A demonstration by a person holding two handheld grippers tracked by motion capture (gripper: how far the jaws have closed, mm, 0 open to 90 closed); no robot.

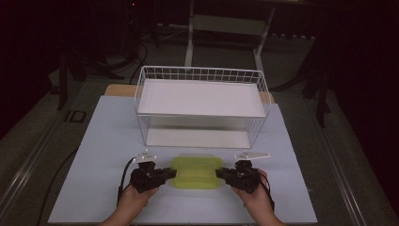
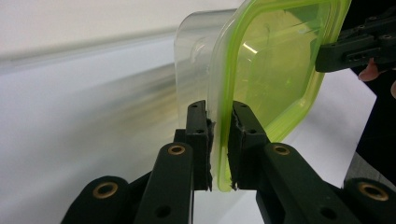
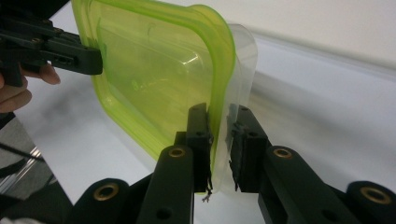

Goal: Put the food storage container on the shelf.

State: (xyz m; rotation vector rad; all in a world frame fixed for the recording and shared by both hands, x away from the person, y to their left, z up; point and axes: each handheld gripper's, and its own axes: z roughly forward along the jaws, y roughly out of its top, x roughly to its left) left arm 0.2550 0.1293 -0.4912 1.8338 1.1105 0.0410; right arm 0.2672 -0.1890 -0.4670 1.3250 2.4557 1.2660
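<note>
A clear plastic container with a lime-green lid (image 1: pixel 196 172) sits between my two grippers near the table's front edge. My left gripper (image 1: pixel 173 172) is shut on its left end. In the left gripper view the pads clamp the lid's rim (image 2: pixel 219 140) and the container's clear wall (image 2: pixel 196 60) stands beside it. My right gripper (image 1: pixel 219 173) is shut on the opposite end. Seen from the right gripper view, its jaws (image 3: pixel 219 121) straddle the green rim and the clear wall (image 3: pixel 243 70). Each gripper view shows the other gripper's jaw at the container's far end.
A white wire basket shelf (image 1: pixel 200 103) with two white levels stands behind the container, mid-table. The white tabletop (image 1: pixel 108 141) extends to both sides. Dark floor and stand legs surround the table. The person's hands enter from the bottom edge.
</note>
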